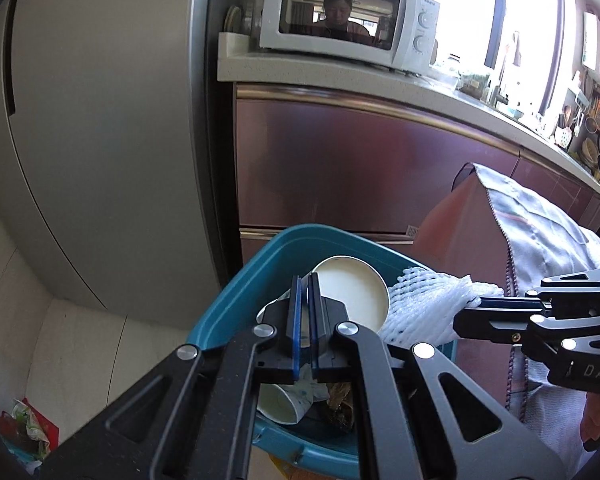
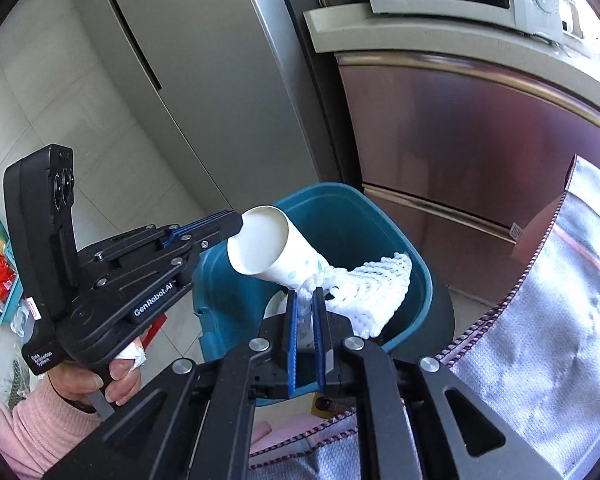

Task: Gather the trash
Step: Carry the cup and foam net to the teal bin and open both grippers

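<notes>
Teal plastic marks your target: the bin [image 2: 379,240] stands on the floor by the foot of the refrigerator [image 2: 204,80] and the maroon cabinet [image 2: 479,148], and both pieces of trash hang over its mouth, apparently so that they fall inside when you let go. Your left claw [image 2: 236,222] is clamped on the rim of the white paper cup [image 2: 276,248], which tilts bottom-down into the bin. Your right claw [image 2: 304,312] pinches one end of the white foam net [image 2: 363,292], the rest draped toward the bin's far-right wall. Another cup [image 1: 284,400] and some brown scrap already lie inside. The bin's bottom is mostly hidden behind your claws, and the cloth-covered thing [image 2: 539,340] at the right is cut off by the frame's edge.
</notes>
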